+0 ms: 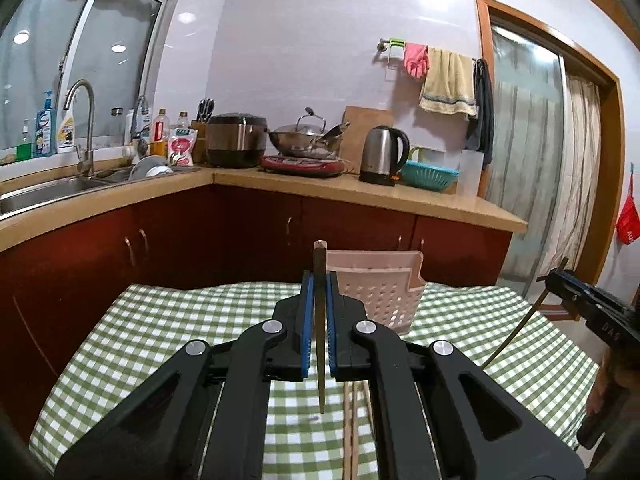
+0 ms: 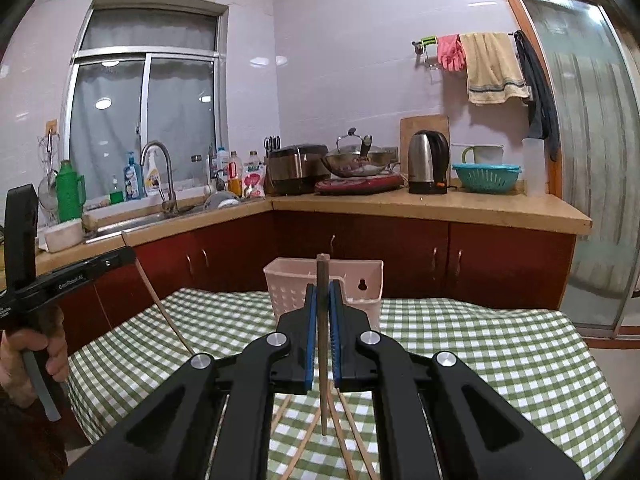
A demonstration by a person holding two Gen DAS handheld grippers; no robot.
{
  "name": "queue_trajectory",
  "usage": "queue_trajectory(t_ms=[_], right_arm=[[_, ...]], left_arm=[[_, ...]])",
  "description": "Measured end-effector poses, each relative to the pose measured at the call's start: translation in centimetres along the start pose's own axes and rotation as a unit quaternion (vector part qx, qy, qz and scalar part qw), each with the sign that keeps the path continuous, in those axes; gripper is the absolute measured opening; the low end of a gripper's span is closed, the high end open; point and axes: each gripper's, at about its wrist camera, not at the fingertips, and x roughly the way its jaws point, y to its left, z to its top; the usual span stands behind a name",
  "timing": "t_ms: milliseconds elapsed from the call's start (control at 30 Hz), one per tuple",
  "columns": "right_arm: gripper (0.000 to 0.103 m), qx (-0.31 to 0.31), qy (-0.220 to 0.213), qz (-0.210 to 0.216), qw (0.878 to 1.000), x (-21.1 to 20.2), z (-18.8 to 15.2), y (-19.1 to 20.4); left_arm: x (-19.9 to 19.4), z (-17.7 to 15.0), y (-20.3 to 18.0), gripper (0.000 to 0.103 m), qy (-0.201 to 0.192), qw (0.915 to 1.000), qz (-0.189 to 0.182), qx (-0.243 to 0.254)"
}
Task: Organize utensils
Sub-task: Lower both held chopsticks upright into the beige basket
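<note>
Black tongs fill the bottom of each wrist view, and both pairs are pressed together on a single chopstick. In the left tongs (image 1: 319, 284) the dark chopstick (image 1: 320, 320) stands nearly upright between the blue pads, its top poking above the fingertips and its lower end hanging just over the checked cloth of the tabletop (image 1: 160, 320). The right tongs (image 2: 322, 294) pinch their own chopstick (image 2: 322, 344) the same way, upright, tip clear of the cloth.

What matters for the coming move is the pink perforated holder (image 2: 324, 280) standing on the tabletop. It lies straight ahead of both pairs of tongs, a little beyond the fingertips, with its open mouth facing up. Seen from the left wrist, the holder (image 1: 380, 292) sits slightly to the right of the held chopstick; from the right wrist it is almost dead centre behind the stick. So the right hand looks better lined up, though neither is clearly nearer.

Each chopstick's long axis already runs vertically, matching the holder's opening, so I judge little turning is needed: carry forward over the rim, then lower.

More chopsticks (image 2: 348, 432) lie loose on the cloth beneath the right tongs, waiting.
</note>
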Motion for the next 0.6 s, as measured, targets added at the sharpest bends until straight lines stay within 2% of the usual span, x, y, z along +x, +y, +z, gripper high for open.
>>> queue_trajectory(t_ms=[267, 433, 600], right_arm=[[0.007, -0.014, -0.045, 0.007, 0.999, 0.6, 3.5, -0.3], [0.007, -0.024, -0.081, 0.011, 0.996, 1.9, 6.6, -0.5], [0.007, -0.032, -0.107, 0.013, 0.994, 4.3, 9.4, -1.1]], left_arm=[[0.9, 4.6, -1.1, 0.007, -0.046, 0.9984, -0.030, 0.007], [2.3, 7.9, -2.0, 0.006, -0.081, 0.9958, -0.036, 0.020], [4.9, 10.9, -2.2, 0.006, -0.099, 0.9944, -0.036, 0.014]])
